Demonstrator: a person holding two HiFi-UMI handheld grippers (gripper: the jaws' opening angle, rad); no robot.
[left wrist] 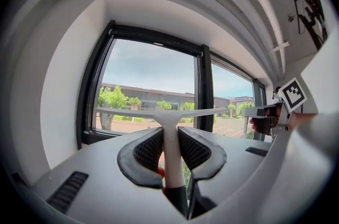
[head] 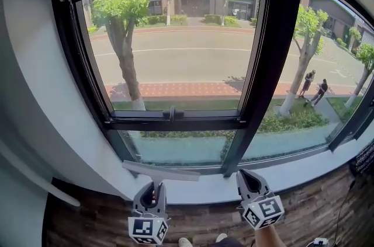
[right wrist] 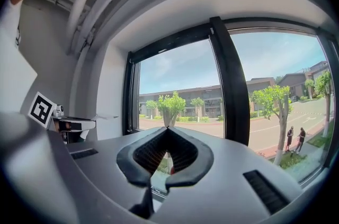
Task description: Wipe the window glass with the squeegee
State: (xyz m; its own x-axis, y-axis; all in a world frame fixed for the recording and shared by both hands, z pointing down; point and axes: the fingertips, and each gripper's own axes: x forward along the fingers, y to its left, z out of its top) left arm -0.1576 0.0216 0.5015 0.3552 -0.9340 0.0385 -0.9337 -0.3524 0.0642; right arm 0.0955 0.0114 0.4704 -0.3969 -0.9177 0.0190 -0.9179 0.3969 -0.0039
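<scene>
Down by the white sill, the left gripper has its two black jaws pressed against the slim white stem of the squeegee. In the left gripper view the ribbed, mesh-like inner faces of the fingers pinch that stem from both sides. The stem rises between them to a thin, straight crossbar, so the tool makes a T shape. Below the pinch the stem turns dark. From the head view the pale blade lies level just above the sill, near the bottom of the window glass; whether it touches the pane cannot be told. The right gripper hovers beside it, near the thick black upright of the window frame. In its own view the right gripper has its curved pads meeting at the tips, with nothing between them. The frame is heavy and black, set into a smooth pale grey wall. The floor underneath is dark wood-grain planks. Trees and a wide road show through the panes.
</scene>
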